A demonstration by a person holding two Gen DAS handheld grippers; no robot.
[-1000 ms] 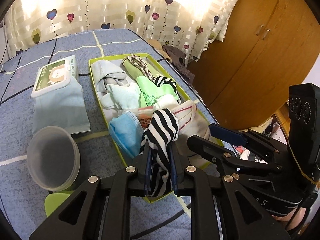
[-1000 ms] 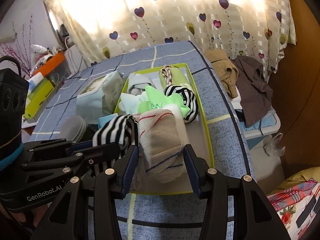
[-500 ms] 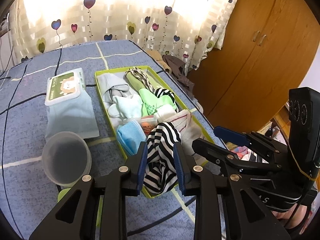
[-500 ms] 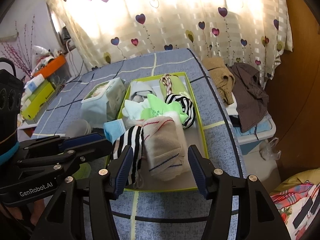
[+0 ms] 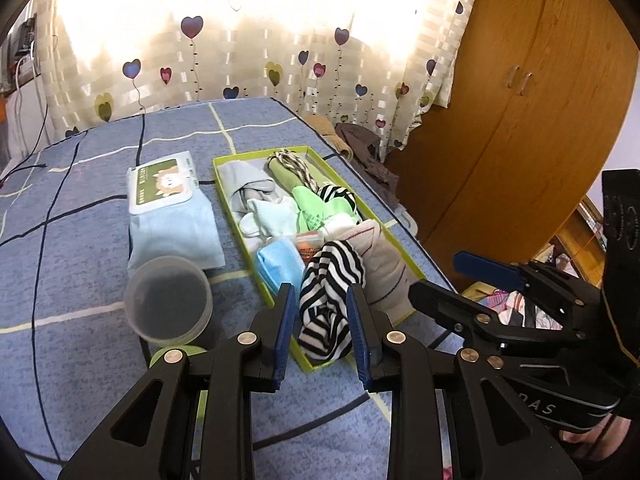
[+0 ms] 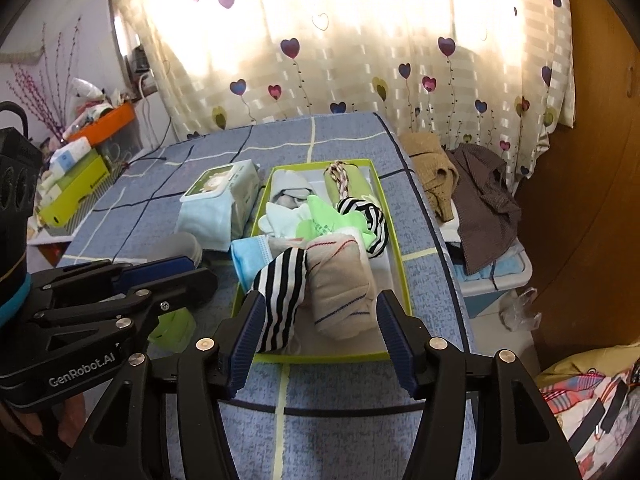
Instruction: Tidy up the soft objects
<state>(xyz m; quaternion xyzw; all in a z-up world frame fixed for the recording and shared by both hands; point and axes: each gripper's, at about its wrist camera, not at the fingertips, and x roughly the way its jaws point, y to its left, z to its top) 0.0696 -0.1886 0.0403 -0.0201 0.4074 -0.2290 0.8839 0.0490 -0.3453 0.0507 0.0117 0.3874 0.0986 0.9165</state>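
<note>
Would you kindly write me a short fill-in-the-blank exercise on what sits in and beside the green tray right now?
1. The black-and-white striped sock lies at the near end of the green ____.
2. Right beside it lies a rolled ____ sock with red and blue lines.
3. The wet-wipes pack rests on the blue ____, outside the tray.
4. Just in front of the pack stands a translucent round ____.

Missing words: tray; beige; tablecloth; container

Both claws have let go. The left claw (image 5: 322,326) has spread off the striped sock (image 5: 330,300), which now lies in the green tray (image 5: 308,362); the right claw (image 6: 318,338) has just widened off the beige roll (image 6: 340,292). Both have pulled up and back.
</note>
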